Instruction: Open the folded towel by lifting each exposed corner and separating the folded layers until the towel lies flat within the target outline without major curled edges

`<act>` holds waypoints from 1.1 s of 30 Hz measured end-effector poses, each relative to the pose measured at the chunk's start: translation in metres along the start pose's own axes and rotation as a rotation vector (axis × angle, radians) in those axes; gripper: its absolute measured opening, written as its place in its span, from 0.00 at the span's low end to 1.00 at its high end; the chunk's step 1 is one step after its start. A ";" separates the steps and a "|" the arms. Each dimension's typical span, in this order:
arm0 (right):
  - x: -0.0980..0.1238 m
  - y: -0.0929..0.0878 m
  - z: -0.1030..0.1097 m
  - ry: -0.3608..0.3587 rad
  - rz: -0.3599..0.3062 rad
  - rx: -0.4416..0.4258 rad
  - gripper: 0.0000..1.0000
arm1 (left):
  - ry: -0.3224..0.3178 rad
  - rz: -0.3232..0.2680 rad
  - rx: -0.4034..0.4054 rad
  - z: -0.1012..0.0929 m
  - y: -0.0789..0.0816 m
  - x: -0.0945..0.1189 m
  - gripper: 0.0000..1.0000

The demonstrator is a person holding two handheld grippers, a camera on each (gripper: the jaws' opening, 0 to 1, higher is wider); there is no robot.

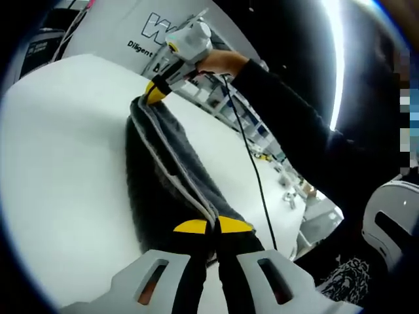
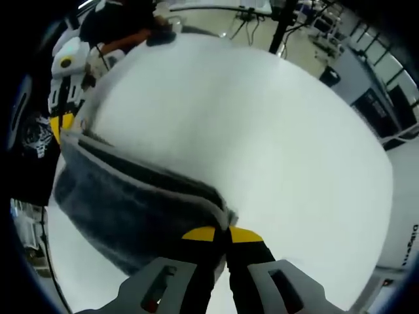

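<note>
Dark grey towel w/ pale edge trim hangs stretched above the white table, pinched at two ends, folded layers still stacked together along the trimmed edge. In the left gripper view, left gripper is at the near end of the towel, yellow-tipped jaws closed tight on the trimmed corner, cloth running away from them toward the far end. There the right gripper, held by a hand in a dark sleeve, is clamped on the opposite corner, black cable trailing beside the sleeve. Right gripper view: right gripper jaws shut on the towel corner, fabric sagging between the ends; left gripper sits at the towel's far end, grip there partly hidden. Table surface lies below the towel; lab shelving beyond the table's far edge.
</note>
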State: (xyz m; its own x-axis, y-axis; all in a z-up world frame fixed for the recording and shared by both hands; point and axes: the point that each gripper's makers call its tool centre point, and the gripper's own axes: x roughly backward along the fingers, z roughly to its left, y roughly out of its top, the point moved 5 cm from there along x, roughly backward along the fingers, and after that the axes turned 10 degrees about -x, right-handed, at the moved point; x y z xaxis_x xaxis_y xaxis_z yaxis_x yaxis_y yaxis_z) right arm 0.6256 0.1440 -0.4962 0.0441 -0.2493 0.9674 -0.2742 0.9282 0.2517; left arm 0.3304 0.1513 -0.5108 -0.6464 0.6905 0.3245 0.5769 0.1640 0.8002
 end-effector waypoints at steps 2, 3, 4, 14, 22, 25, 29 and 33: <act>0.001 0.002 -0.001 -0.003 -0.004 0.000 0.01 | -0.002 -0.005 -0.001 -0.001 0.002 0.001 0.02; 0.002 0.002 -0.001 -0.004 -0.006 -0.001 0.01 | -0.002 -0.007 -0.002 0.000 0.002 0.001 0.02; 0.002 0.002 -0.002 -0.005 -0.007 -0.003 0.01 | -0.002 -0.008 -0.003 -0.001 0.003 0.002 0.02; 0.004 -0.003 0.004 -0.009 -0.012 -0.012 0.01 | -0.016 -0.016 -0.004 -0.004 0.003 -0.001 0.02; 0.010 -0.007 0.008 -0.019 -0.027 -0.021 0.01 | -0.023 -0.030 -0.018 -0.011 0.002 -0.002 0.02; 0.015 -0.005 0.010 -0.023 -0.033 -0.023 0.01 | -0.024 -0.029 -0.027 -0.013 0.003 -0.003 0.02; 0.019 -0.004 0.008 -0.026 -0.039 -0.028 0.01 | -0.031 -0.036 -0.027 -0.017 0.005 -0.002 0.02; 0.020 -0.006 0.010 -0.032 -0.042 -0.028 0.01 | -0.042 -0.058 -0.028 -0.021 0.010 0.001 0.02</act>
State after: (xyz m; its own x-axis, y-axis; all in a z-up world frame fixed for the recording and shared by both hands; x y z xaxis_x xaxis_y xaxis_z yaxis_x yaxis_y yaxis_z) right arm 0.6182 0.1308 -0.4791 0.0244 -0.2962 0.9548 -0.2456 0.9241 0.2929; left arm 0.3258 0.1387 -0.4918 -0.6562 0.7097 0.2562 0.5248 0.1854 0.8308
